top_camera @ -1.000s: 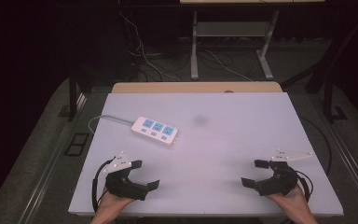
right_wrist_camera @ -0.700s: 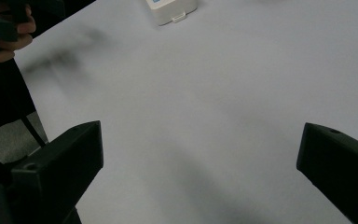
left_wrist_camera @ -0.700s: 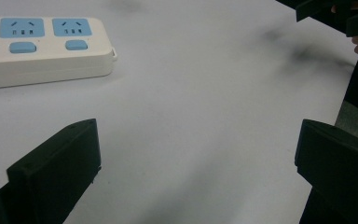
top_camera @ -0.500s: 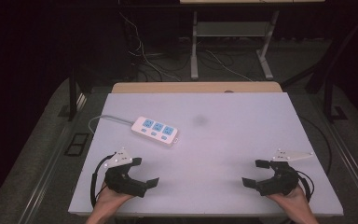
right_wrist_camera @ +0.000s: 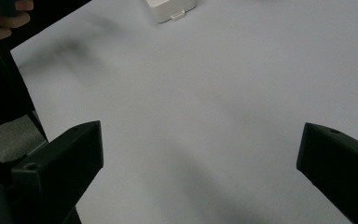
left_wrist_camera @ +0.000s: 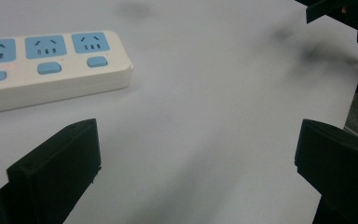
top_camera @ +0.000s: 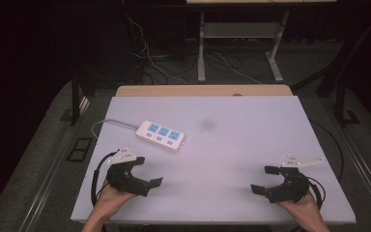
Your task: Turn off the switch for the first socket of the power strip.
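Both claws sit low at your edge of the counter (top_camera: pixel 251 140), jaws spread wide, nothing held. Left claw (top_camera: pixel 145 170) is the one near the power strip (top_camera: pixel 161 136), which lies flat on the counter's left half, just ahead of that claw, cord (top_camera: pixel 107 123) trailing off the left edge. Right claw (top_camera: pixel 264 180) is well apart from it. Risks: you come in from the side and a jaw shoves the strip instead of straddling it, so it slides or spins. Grab one end only and it tips. The cord may drag or snag at the counter edge and tug the strip off line.
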